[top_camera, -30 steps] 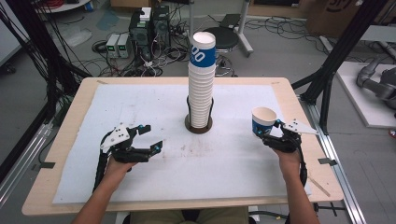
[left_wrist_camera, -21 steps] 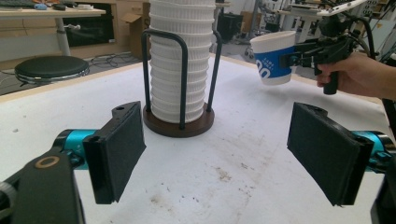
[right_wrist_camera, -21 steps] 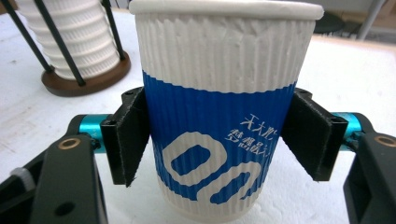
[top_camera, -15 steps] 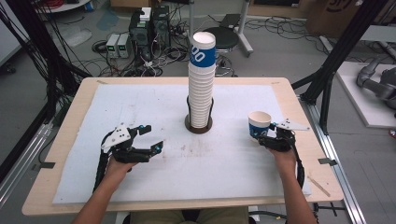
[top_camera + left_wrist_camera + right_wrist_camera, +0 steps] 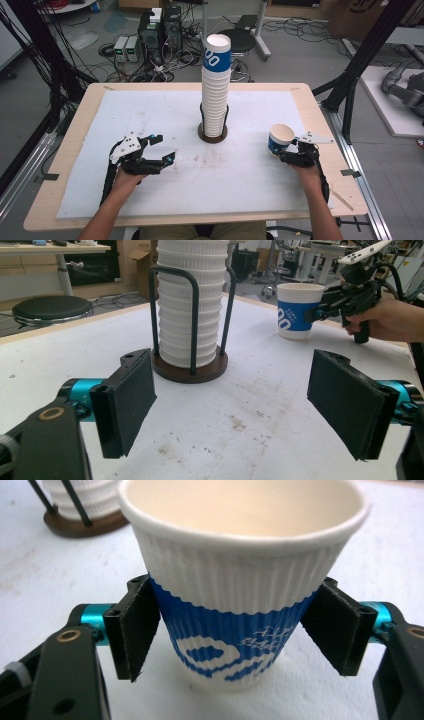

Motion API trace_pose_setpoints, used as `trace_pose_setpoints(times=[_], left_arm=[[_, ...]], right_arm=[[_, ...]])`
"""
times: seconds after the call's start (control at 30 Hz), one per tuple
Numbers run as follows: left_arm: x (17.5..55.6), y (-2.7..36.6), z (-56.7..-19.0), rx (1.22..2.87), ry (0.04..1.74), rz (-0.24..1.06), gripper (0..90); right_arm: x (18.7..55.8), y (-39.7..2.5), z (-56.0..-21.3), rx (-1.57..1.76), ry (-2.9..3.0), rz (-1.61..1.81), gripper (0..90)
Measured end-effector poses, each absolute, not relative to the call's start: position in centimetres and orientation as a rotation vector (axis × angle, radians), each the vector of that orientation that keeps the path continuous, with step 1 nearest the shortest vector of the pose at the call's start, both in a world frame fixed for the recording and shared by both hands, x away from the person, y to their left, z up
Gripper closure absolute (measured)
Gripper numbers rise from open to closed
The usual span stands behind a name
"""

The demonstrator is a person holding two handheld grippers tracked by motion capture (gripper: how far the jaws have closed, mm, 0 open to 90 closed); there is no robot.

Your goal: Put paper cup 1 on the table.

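Here the right tongs [image 5: 235, 630] clamp the paper cup [image 5: 240, 580] — left tongs [image 5: 245, 405] gape wide, holding nothing.

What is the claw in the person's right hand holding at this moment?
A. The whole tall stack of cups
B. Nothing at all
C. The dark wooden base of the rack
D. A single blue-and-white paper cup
D: the right claw has its two black jaws pressed against the sides of one paper cup, upright on the table.

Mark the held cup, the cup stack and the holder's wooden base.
cup [image 5: 235, 630], right gripper view, on its blue band.
cup stack [image 5: 216, 90], high view, mid-height on its ribbed side.
base [image 5: 192, 372], left gripper view, on its front rim.
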State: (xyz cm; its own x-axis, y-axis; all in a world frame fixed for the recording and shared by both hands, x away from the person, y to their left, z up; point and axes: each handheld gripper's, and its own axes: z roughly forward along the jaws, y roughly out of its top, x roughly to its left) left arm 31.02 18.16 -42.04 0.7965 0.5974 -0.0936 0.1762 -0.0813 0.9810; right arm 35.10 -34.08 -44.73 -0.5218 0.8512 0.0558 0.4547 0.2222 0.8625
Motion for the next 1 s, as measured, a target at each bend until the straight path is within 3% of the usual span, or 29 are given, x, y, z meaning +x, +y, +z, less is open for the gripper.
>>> trace_pose_setpoints(times=[0.2, 1.0], left_arm=[[31.1, 18.2, -42.0, 1.639, 0.623, 0.388, 19.1], [31.4, 18.9, -41.7, 1.589, 0.68, 0.367, 17.0]], right_arm=[[34.8, -34.0, -44.9, 1.201, 2.089, 1.221, 19.6], [29.3, -35.2, -42.4, 1.205, 2.09, 1.25, 19.6]])
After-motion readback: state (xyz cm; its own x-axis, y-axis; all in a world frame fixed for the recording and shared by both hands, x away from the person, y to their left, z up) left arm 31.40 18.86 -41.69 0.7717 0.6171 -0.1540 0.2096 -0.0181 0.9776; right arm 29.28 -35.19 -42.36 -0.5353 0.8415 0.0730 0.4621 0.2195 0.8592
